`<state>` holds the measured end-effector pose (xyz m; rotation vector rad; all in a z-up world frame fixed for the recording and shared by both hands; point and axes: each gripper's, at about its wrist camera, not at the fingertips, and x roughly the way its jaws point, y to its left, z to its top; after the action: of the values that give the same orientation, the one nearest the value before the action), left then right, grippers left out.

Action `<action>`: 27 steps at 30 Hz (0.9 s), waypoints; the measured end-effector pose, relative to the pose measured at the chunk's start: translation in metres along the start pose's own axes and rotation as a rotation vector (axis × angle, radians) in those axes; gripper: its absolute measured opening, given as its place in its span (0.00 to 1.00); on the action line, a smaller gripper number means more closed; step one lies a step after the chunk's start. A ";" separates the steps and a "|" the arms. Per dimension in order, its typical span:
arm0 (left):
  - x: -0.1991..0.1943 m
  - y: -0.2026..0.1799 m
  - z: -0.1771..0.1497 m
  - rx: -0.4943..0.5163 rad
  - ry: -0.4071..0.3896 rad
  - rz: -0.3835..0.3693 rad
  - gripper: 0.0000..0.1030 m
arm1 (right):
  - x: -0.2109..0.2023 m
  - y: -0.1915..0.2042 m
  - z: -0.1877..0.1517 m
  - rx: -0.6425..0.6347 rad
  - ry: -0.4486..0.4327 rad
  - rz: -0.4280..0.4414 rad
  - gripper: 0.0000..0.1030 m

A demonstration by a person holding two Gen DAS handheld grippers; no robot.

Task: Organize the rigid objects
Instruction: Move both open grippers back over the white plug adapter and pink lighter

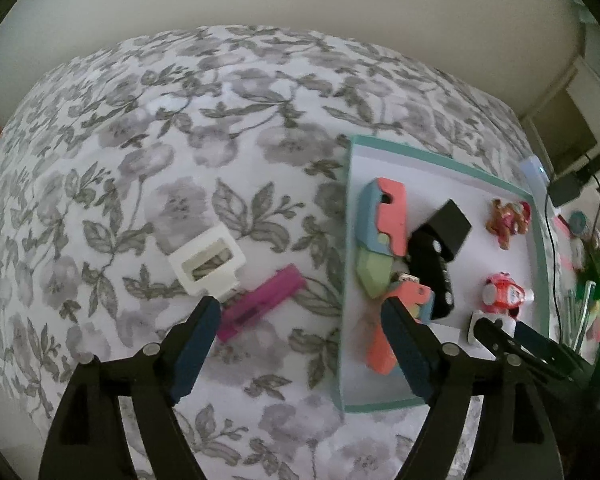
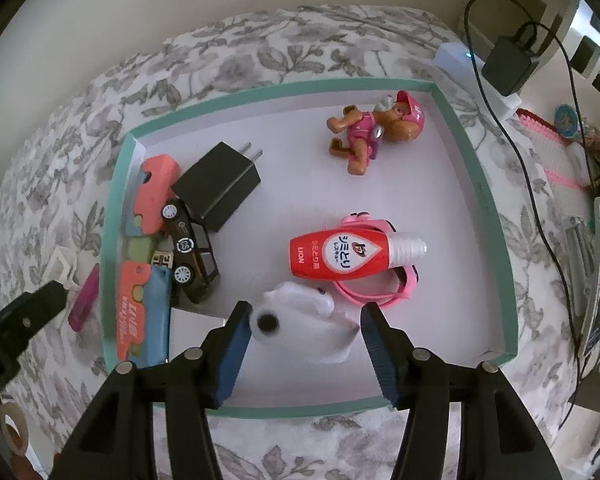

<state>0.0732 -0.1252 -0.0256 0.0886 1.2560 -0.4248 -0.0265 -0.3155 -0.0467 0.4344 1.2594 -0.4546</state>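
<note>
A teal-rimmed tray [image 2: 284,88] on the floral cloth holds a red bottle [image 2: 332,258], a dog figure [image 2: 372,128], a black plug [image 2: 220,184], a black toy car [image 2: 192,252] and coral-and-blue pieces [image 2: 140,316]. My right gripper [image 2: 305,332] is over the tray's near side. A blurred white object [image 2: 300,320] lies between its fingers with a gap on the right, so it is open. My left gripper [image 1: 300,316] stands open above the cloth left of the tray [image 1: 440,160]. A magenta bar [image 1: 260,300] and a white plastic frame [image 1: 206,264] lie just beyond its fingertips.
A black power adapter [image 2: 508,64] with its cable runs along the tray's right side, among phones and small clutter [image 2: 596,272]. A tape roll [image 2: 14,428] sits at the lower left. The cloth [image 1: 180,140] ends at a pale wall behind.
</note>
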 end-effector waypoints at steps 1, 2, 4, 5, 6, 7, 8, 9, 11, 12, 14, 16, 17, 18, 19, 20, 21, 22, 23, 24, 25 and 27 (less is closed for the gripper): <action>0.000 0.003 0.000 -0.009 -0.001 0.001 0.82 | 0.000 0.000 0.000 -0.001 -0.002 0.002 0.65; 0.001 0.006 0.001 -0.021 0.000 0.003 0.82 | -0.001 0.001 0.000 -0.003 -0.005 0.002 0.65; 0.003 0.011 0.002 -0.036 0.004 0.005 0.82 | -0.001 0.002 0.000 -0.010 -0.008 -0.002 0.68; 0.004 0.013 0.002 -0.046 0.007 0.002 0.82 | 0.000 0.002 0.000 -0.015 -0.008 -0.004 0.68; 0.004 0.016 0.003 -0.055 0.009 -0.001 0.82 | 0.000 0.003 0.000 -0.019 -0.008 -0.005 0.69; 0.004 0.018 0.003 -0.063 0.009 -0.003 0.82 | 0.000 0.004 0.000 -0.024 -0.008 -0.006 0.70; 0.004 0.021 0.003 -0.072 0.009 -0.004 0.82 | 0.000 0.005 0.000 -0.028 -0.010 -0.007 0.75; 0.004 0.025 0.004 -0.079 0.007 0.000 0.82 | -0.001 0.006 0.000 -0.031 -0.015 -0.006 0.80; 0.003 0.032 0.005 -0.094 -0.001 0.009 0.82 | -0.003 0.007 0.002 -0.035 -0.030 0.004 0.81; 0.002 0.037 0.006 -0.103 -0.004 0.013 0.82 | -0.004 0.008 0.002 -0.036 -0.035 0.007 0.81; 0.001 0.047 0.007 -0.124 -0.006 0.025 0.82 | -0.008 0.012 0.003 -0.039 -0.049 0.020 0.81; -0.001 0.058 0.008 -0.148 -0.009 0.035 0.82 | -0.012 0.018 0.004 -0.043 -0.062 0.039 0.81; -0.001 0.062 0.008 -0.157 -0.010 0.038 0.82 | -0.015 0.023 0.004 -0.050 -0.075 0.059 0.81; -0.002 0.068 0.008 -0.173 -0.012 0.043 0.82 | -0.018 0.028 0.005 -0.060 -0.085 0.076 0.81; -0.003 0.074 0.008 -0.186 -0.014 0.048 0.82 | -0.021 0.034 0.005 -0.072 -0.096 0.095 0.81; -0.004 0.082 0.008 -0.204 -0.017 0.055 0.82 | -0.025 0.042 0.005 -0.089 -0.111 0.116 0.81; -0.004 0.087 0.008 -0.216 -0.019 0.060 0.82 | -0.027 0.049 0.006 -0.101 -0.119 0.130 0.81; -0.004 0.091 0.008 -0.228 -0.019 0.065 0.82 | -0.029 0.058 0.006 -0.115 -0.128 0.146 0.81; -0.004 0.097 0.008 -0.239 -0.018 0.069 0.82 | -0.032 0.066 0.006 -0.132 -0.136 0.165 0.81; -0.004 0.102 0.008 -0.251 -0.015 0.070 0.82 | -0.034 0.076 0.007 -0.150 -0.143 0.183 0.81; -0.003 0.107 0.007 -0.263 -0.009 0.066 0.82 | -0.035 0.084 0.007 -0.168 -0.148 0.197 0.81; -0.001 0.111 0.007 -0.275 0.000 0.050 0.82 | -0.036 0.104 0.007 -0.216 -0.151 0.216 0.81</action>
<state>0.1192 -0.0254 -0.0406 -0.1135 1.2988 -0.2055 0.0275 -0.2298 -0.0041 0.3415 1.0880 -0.1626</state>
